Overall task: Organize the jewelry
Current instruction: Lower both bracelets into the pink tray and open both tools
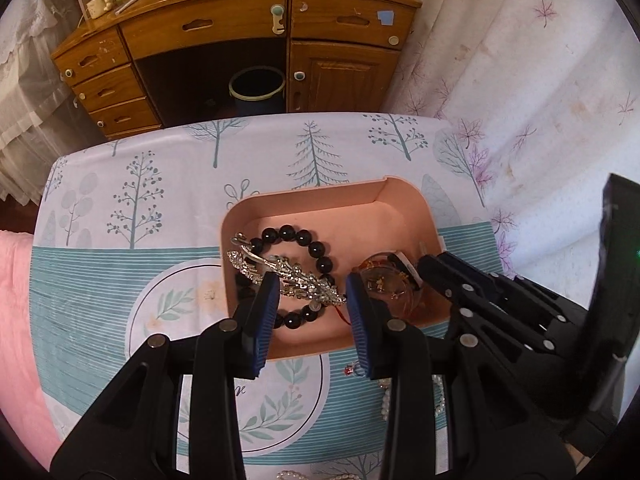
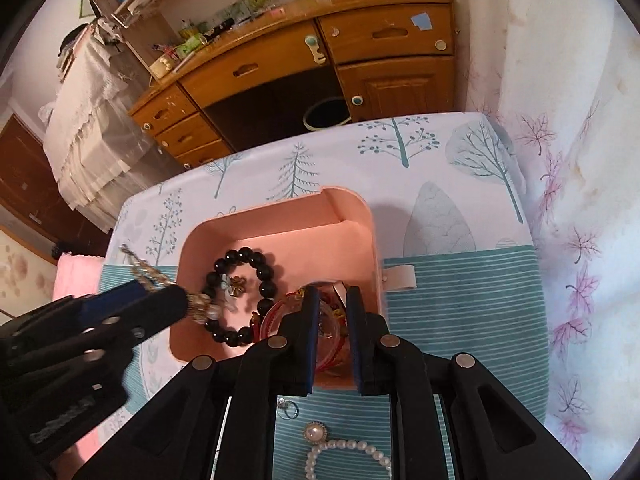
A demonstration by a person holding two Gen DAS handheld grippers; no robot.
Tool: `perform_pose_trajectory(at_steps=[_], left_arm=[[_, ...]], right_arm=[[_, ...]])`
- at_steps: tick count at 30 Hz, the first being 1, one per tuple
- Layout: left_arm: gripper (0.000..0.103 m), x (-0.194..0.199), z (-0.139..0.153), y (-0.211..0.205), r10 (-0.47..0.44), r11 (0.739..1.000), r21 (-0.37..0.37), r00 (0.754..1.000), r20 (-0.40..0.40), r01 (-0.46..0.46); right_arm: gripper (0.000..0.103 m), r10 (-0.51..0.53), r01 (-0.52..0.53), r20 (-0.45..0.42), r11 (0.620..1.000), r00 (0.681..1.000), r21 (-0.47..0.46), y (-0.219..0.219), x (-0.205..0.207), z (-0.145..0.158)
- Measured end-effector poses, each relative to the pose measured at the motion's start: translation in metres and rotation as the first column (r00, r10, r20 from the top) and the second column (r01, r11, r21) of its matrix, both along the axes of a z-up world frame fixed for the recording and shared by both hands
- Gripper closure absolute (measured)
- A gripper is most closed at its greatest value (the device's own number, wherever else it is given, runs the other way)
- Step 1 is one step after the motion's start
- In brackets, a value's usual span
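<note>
A pink tray (image 1: 400, 204) (image 2: 280, 220) sits on the patterned tablecloth. A black bead bracelet (image 1: 316, 248) (image 2: 240, 258) lies in it. My left gripper (image 1: 312, 300) (image 2: 160, 296) holds a silver rhinestone hair clip (image 1: 288, 272) (image 2: 200, 302) between its blue pads over the tray. My right gripper (image 2: 333, 300) (image 1: 430, 268) is shut on a clear red-tinted bangle (image 2: 326, 328) (image 1: 384, 284) at the tray's near right corner. A pearl necklace (image 2: 344, 450) and a small ring (image 2: 290, 408) lie on the cloth nearer me.
A wooden desk (image 1: 248, 24) with drawers stands beyond the table, a bin (image 1: 258, 90) under it. A leaf-print curtain (image 1: 540, 80) hangs at the right. A pink cloth (image 1: 20, 320) lies at the left edge.
</note>
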State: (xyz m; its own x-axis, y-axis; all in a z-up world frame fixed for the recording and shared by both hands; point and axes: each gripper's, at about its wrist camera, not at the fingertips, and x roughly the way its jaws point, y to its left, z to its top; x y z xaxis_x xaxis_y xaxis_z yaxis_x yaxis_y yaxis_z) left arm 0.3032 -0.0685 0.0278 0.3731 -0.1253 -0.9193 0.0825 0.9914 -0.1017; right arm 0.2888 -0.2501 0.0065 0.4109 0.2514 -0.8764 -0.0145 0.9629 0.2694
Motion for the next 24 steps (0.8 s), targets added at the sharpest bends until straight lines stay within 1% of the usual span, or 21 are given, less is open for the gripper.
perform_pose_trajectory(at_steps=[6,9,12,14,16,18,19,20,23,24], left_arm=[[0.072,0.003,-0.008,-0.008,-0.022,1.0,0.016,0.999,-0.023,0.022],[0.072,0.006,-0.013,-0.007,-0.018,1.0,0.023,0.999,-0.038,0.019],[0.072,0.01,-0.022,-0.005,0.001,1.0,0.03,0.998,-0.063,0.0],[0.071,0.014,-0.028,-0.003,0.009,1.0,0.018,0.997,-0.082,-0.007],[0.071,0.017,-0.035,-0.002,0.014,1.0,-0.018,0.993,-0.114,-0.016],[0.062,0.019,-0.038,-0.003,0.006,0.999,-0.038,0.993,-0.116,-0.011],[0.053,0.019,-0.039,-0.003,0.005,0.999,-0.047,0.994,-0.11,-0.01],[0.048,0.019,-0.039,-0.004,0.004,0.998,-0.061,0.994,-0.105,-0.01],[0.047,0.017,-0.038,-0.004,0.005,0.995,-0.095,0.995,-0.104,-0.015],[0.047,0.017,-0.038,-0.004,0.008,0.996,-0.092,0.994,-0.106,-0.017]], right_arm=[[0.089,0.005,-0.005,0.024,1.0,1.0,0.005,-0.007,-0.018,0.014],[0.089,0.005,-0.005,0.029,1.0,1.0,0.031,-0.013,-0.03,0.018],[0.089,0.017,-0.018,0.029,0.999,0.999,0.034,-0.016,-0.041,0.018],[0.089,0.029,-0.03,0.024,0.999,0.999,0.031,-0.017,-0.048,0.017],[0.089,0.034,-0.035,0.024,0.999,0.999,0.03,-0.019,-0.056,0.015],[0.089,0.04,-0.04,0.022,0.999,0.999,0.032,-0.022,-0.064,0.012],[0.089,0.041,-0.041,0.02,0.999,0.999,0.034,-0.024,-0.068,0.012],[0.089,0.042,-0.042,0.018,0.999,0.999,0.034,-0.025,-0.072,0.011],[0.089,0.047,-0.047,0.007,0.999,0.999,0.025,-0.03,-0.082,0.007],[0.089,0.048,-0.048,0.003,0.999,0.999,0.024,-0.031,-0.085,0.005]])
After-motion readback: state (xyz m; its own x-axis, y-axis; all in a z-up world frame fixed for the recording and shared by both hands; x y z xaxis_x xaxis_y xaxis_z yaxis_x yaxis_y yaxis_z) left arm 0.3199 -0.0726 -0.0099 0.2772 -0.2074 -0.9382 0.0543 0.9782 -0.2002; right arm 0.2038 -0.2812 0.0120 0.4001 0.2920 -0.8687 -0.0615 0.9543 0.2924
